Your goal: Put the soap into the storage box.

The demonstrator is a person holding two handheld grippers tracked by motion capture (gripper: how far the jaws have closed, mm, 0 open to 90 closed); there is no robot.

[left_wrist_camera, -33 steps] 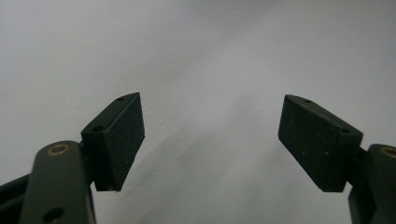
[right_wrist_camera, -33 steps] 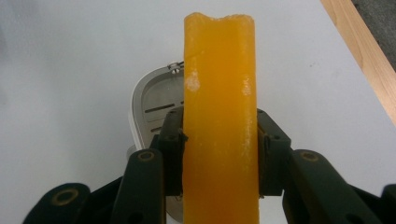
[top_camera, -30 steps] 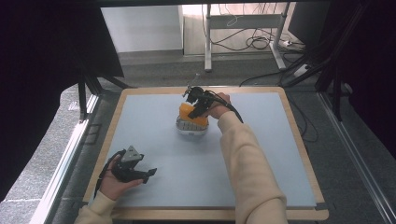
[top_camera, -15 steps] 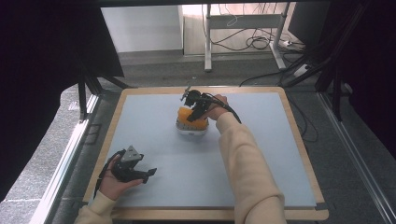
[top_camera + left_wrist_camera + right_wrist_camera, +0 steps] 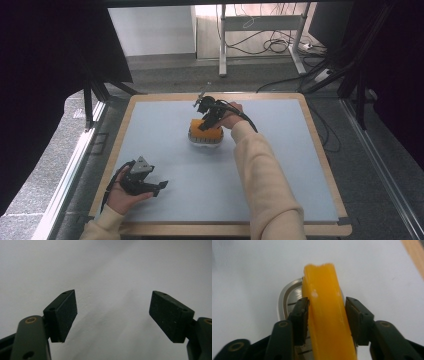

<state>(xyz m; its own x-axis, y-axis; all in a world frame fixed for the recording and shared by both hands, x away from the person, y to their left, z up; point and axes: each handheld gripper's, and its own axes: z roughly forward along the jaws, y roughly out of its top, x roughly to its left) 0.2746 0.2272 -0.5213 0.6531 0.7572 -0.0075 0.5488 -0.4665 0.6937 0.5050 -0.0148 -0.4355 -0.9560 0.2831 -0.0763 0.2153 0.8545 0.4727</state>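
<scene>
Right gripper: matte black jaws have just been opening and stand slightly off the smooth orange slab, upright in a ribbed metal holder mid-table. Left gripper: jaws wide apart, gripping nothing, over the plain pale surface.

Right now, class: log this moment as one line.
right hand-held gripper: just opened, astride orange sponge | sponge: on metal dish | left hand-held gripper: open, empty

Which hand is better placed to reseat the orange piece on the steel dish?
Right. The right gripper straddles the orange piece over the steel dish, jaws just opening. The left gripper sits open at the near corner.
</scene>
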